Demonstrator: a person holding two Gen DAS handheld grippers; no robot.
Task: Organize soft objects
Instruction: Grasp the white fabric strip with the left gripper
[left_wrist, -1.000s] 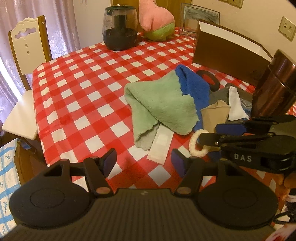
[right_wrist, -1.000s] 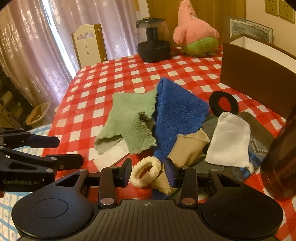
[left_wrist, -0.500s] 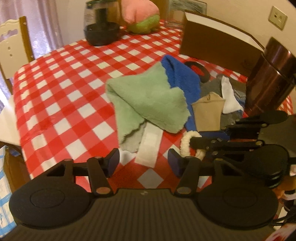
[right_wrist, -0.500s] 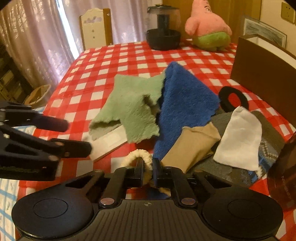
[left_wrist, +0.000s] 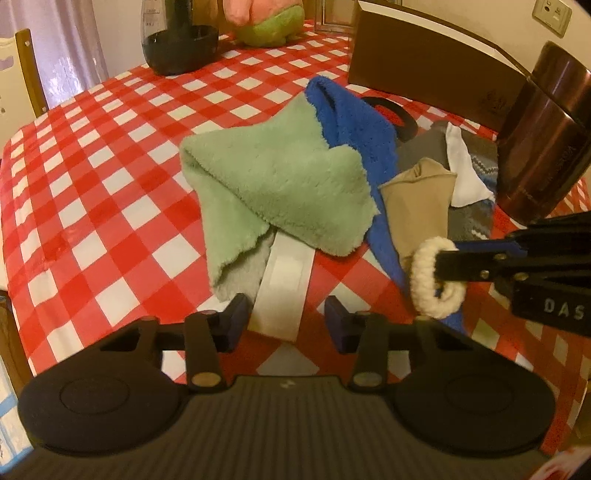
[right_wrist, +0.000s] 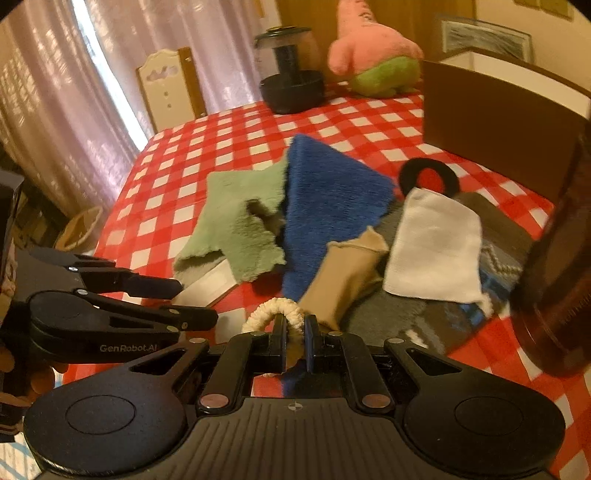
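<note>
Right gripper (right_wrist: 294, 339): we see it at the bottom centre of its own view, clamped on the cream scrunchie (right_wrist: 275, 314); a second ago its jaws stood apart on either side of the ring, and they have closed onto it since.
Left gripper (left_wrist: 282, 321): jaws apart at the lower centre of its view, though we see them narrower than a second ago, as they have just been closing; the white strip (left_wrist: 282, 284) runs between the pads, and neither pad presses on it.
Scrunchie in the left view: at the lower right, gripped by the right gripper's dark fingers (left_wrist: 461, 264), where earlier it lay loose on the red checked tablecloth (left_wrist: 103, 206).
Green cloth (left_wrist: 284, 184): centre of the frame, overlapping the white strip's far end; it fills more of the view than before, since the camera has come lower and closer.
Blue cloth (left_wrist: 354, 125): just right of the green one, partly under it.
Tan cloth (left_wrist: 417, 199): right of centre, touching the blue cloth.
White cloth (right_wrist: 436, 251): right of centre in the right view, lying on a grey patterned knit (right_wrist: 495, 266).
Brown box (left_wrist: 424, 70): upper right, unchanged.
Pink plush toy (right_wrist: 373, 62): top of the right view.
</note>
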